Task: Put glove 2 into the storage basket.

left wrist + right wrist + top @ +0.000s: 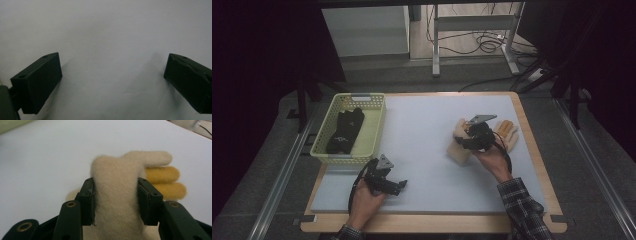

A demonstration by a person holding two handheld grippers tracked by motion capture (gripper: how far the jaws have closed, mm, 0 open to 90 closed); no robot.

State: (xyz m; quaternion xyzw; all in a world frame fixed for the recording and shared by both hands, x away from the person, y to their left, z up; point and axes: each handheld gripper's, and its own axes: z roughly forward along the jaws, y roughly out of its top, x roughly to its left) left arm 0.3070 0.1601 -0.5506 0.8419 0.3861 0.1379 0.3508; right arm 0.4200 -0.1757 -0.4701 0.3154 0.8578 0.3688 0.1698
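Observation:
A cream knitted glove lies on the pale mat at the right. My right gripper is shut on it; in the right gripper view the jaws pinch a fold of the cream glove between them, with the gripper low over the mat. Just behind it lies a second glove whose yellow-orange fingers poke out. My left gripper hovers near the mat's front left, open, its jaws wide apart over bare mat with nothing between them.
A yellow-green perforated basket stands at the table's left edge with black gloves inside. The wooden table rim frames the mat. Desk legs and cables lie on the floor beyond.

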